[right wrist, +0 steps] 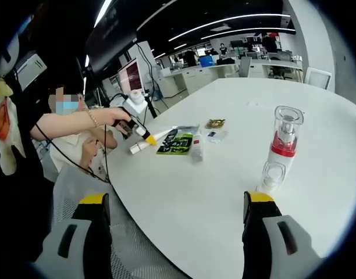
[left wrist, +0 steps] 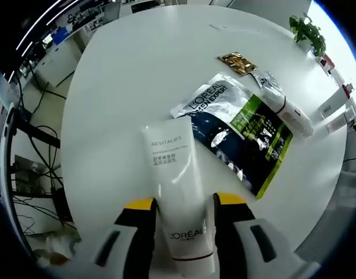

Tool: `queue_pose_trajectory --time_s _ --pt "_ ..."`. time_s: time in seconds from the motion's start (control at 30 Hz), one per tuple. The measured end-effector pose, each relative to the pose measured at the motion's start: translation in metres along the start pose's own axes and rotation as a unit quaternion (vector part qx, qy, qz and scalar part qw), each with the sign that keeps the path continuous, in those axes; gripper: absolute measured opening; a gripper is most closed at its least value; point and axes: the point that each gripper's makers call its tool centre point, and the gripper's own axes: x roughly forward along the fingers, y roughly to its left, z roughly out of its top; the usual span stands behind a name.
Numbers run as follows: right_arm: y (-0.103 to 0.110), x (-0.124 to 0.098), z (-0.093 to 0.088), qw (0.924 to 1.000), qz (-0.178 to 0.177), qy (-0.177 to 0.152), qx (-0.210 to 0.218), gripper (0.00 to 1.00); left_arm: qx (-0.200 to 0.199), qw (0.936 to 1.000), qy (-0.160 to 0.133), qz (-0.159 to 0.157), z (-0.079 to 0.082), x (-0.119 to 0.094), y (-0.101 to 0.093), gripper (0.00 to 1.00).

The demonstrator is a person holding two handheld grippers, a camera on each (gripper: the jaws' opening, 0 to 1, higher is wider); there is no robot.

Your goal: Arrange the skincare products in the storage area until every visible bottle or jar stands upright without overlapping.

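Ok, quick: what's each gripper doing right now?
Left gripper: shut on the white tube, just above its cap.
Right gripper: open, holding nothing, over the white table.

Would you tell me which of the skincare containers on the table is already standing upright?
The clear bottle with the red band, near the right gripper. The white tube in the left gripper lies flat.
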Motion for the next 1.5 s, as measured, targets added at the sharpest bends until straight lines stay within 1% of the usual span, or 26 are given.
queue_pose_trajectory --time_s 0.13,0.23,0.37,0.47,0.53,0.63,0.7,0.8,0.87,0.9,0.97,1.0,1.07,1.13,1.2,1.27,1.37,1.5 --pt "0.002 0.003 0.001 1.0 0.005 0.003 -0.001 0.94 -0.003 1.0 -0.004 0.001 0.001 0.002 0.003 0.4" --pt "0.002 0.004 0.001 1.0 0.006 0.005 -0.003 0.94 -0.004 0.9999 -0.013 0.001 0.001 -0.001 0.001 0.34" --pt "0.003 0.005 0.001 1.0 0.005 0.006 -0.005 0.94 -0.007 0.9998 -0.018 0.0 0.001 0.003 0.002 0.32" --pt "0.004 0.007 0.002 0.9999 0.008 0.006 -0.005 0.94 -0.01 0.9995 -0.03 -0.001 0.001 0.003 0.003 0.32" --pt "0.006 0.008 0.002 0.9999 0.01 0.006 -0.005 0.94 -0.015 0.9991 -0.039 -0.002 -0.002 0.001 0.002 0.31" --pt "0.009 0.011 0.004 0.9999 0.016 0.005 -0.005 0.94 -0.014 0.9989 -0.044 -0.003 -0.001 0.002 0.001 0.31" --pt "0.01 0.013 0.005 0.9998 0.018 0.004 -0.005 0.94 -0.019 0.9983 -0.056 -0.001 -0.002 0.001 0.002 0.31" --pt "0.018 0.018 0.011 0.9996 0.029 -0.006 0.001 0.93 -0.027 0.9968 -0.075 -0.003 -0.004 -0.002 0.002 0.3" --pt "0.022 0.021 0.015 0.9993 0.036 -0.011 0.003 0.92 -0.036 0.9948 -0.095 -0.006 -0.004 -0.005 0.0 0.3" --pt "0.024 0.023 0.017 0.9992 0.038 -0.013 0.004 0.92 -0.045 0.9936 -0.103 -0.01 -0.006 -0.011 -0.001 0.3" --pt "0.031 0.028 0.022 0.9986 0.049 -0.019 0.005 0.92 -0.049 0.9915 -0.12 -0.014 -0.006 -0.015 -0.004 0.3" --pt "0.033 0.031 0.023 0.9984 0.053 -0.02 0.005 0.92 -0.052 0.991 -0.122 -0.014 -0.007 -0.017 -0.004 0.3" --pt "0.037 0.035 0.026 0.9979 0.06 -0.022 0.005 0.91 -0.058 0.9885 -0.139 -0.019 -0.003 -0.015 -0.005 0.3" --pt "0.042 0.04 0.031 0.9969 0.072 -0.029 0.012 0.89 -0.063 0.9844 -0.162 -0.027 -0.002 -0.022 -0.008 0.3" --pt "0.046 0.044 0.035 0.9962 0.079 -0.034 0.014 0.89 -0.069 0.982 -0.173 -0.032 0.002 -0.023 -0.009 0.3" --pt "0.05 0.048 0.038 0.9955 0.085 -0.039 0.015 0.88 -0.07 0.9769 -0.198 -0.042 0.005 -0.037 -0.014 0.3" --pt "0.055 0.053 0.043 0.9944 0.094 -0.044 0.019 0.87 -0.074 0.9713 -0.221 -0.049 0.011 -0.046 -0.017 0.3" --pt "0.062 0.059 0.052 0.9925 0.107 -0.055 0.022 0.86 -0.076 0.9618 -0.257 -0.058 0.018 -0.06 -0.022 0.3"
